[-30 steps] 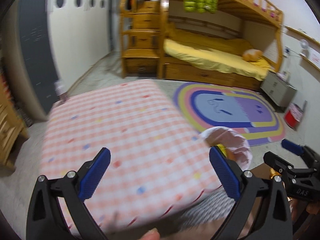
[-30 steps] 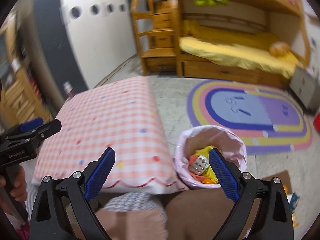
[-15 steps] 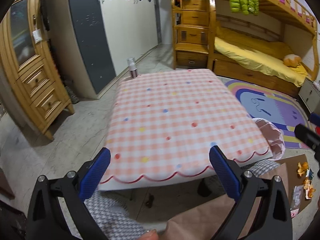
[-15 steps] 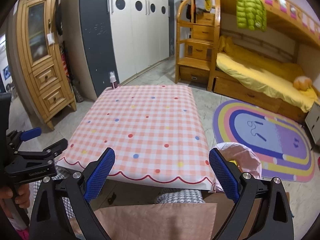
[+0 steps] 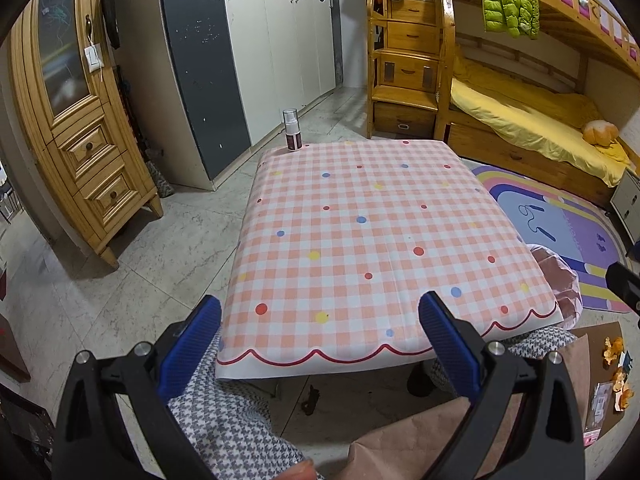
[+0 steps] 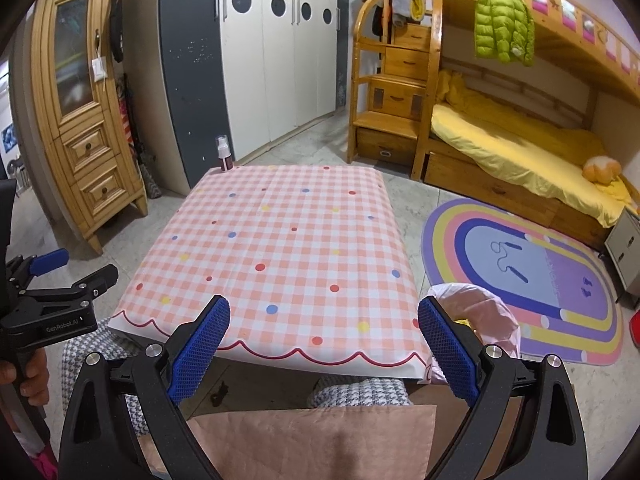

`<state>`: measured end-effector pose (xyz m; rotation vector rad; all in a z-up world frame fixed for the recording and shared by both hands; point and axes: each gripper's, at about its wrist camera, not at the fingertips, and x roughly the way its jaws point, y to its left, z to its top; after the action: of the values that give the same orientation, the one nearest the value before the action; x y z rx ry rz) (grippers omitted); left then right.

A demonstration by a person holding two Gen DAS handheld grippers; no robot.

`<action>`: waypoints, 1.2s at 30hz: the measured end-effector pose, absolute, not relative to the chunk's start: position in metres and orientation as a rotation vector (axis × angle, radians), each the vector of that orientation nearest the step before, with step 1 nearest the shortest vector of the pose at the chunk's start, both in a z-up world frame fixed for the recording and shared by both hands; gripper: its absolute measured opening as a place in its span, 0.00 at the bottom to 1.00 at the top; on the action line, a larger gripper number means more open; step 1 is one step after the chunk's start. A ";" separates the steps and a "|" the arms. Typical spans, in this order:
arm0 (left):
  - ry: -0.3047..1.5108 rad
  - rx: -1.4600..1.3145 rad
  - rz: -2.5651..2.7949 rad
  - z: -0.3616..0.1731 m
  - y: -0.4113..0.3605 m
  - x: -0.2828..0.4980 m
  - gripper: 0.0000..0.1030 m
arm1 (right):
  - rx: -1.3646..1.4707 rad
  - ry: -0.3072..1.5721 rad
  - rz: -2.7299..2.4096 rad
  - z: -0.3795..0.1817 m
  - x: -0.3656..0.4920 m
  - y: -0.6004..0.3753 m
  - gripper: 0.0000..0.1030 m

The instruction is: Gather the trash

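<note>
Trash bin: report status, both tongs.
Left tongs open, empty. Right tongs open, empty. Trash bin beside table, right side, lined pink. Orange scraps on the floor.

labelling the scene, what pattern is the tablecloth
Pink-and-white gingham tablecloth with scattered coloured dots and a red scalloped edge; clearest in the right wrist view.

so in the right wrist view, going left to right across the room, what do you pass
left gripper → wooden cabinet → spray bottle → checked table → pink-lined trash bin → rainbow rug → orange cushion on the bunk bed
</note>
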<state>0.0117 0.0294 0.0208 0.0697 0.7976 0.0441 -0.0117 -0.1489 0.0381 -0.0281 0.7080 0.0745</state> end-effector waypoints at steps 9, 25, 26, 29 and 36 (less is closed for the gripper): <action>0.814 0.088 0.036 0.014 0.023 0.016 0.93 | -0.017 0.720 0.057 0.030 -0.006 -0.156 0.91; 0.809 0.109 0.030 0.015 0.015 0.014 0.93 | 0.005 0.708 0.048 0.030 -0.007 -0.162 0.91; 0.809 0.109 0.031 0.015 0.015 0.014 0.93 | 0.007 0.708 0.048 0.030 -0.007 -0.162 0.91; 0.810 0.109 0.029 0.016 0.014 0.014 0.93 | 0.011 0.705 0.046 0.030 -0.008 -0.163 0.91; 0.811 0.112 0.026 0.016 0.014 0.014 0.93 | 0.011 0.700 0.044 0.030 -0.008 -0.163 0.91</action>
<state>0.0144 0.0141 0.0160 0.1120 0.8106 0.0261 -0.0085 -0.1632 0.0298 0.0111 0.7001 0.0439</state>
